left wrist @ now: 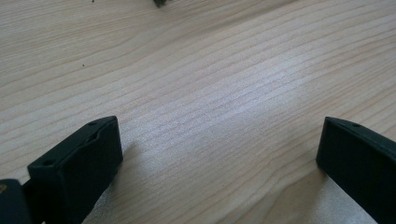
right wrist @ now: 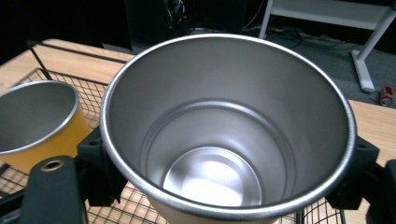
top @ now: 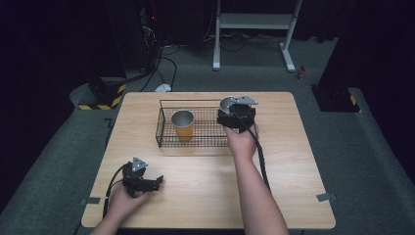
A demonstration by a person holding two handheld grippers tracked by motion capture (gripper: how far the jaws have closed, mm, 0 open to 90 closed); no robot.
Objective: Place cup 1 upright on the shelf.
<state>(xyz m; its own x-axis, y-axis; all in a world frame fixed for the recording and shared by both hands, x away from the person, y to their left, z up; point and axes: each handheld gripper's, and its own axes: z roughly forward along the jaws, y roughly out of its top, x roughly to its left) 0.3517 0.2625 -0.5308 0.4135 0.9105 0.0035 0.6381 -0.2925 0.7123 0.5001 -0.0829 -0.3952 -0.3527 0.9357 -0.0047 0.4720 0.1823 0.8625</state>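
Silver steel cup (right wrist: 224, 140), orange cup (top: 183, 125) w/ silver inside, black wire basket (top: 169, 139), light woodgrain table (top: 205, 181).

One cup (top: 182, 124) stands in the wire basket (top: 160, 128), left of the gripper-held cup (top: 227, 104).

Each black hand-held gripper (top: 142, 182) carries a grey three-cornered plate and black cable.

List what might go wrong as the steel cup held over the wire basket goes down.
1. The right gripper clamps the open-topped steel cup from outside, by the walls alone; on smooth metal it may slip.
2. The orange cup with a steel rim stands close by in the black wire basket; a drifting descent could knock it.
3. The grid floor could tip a cup set down unevenly.
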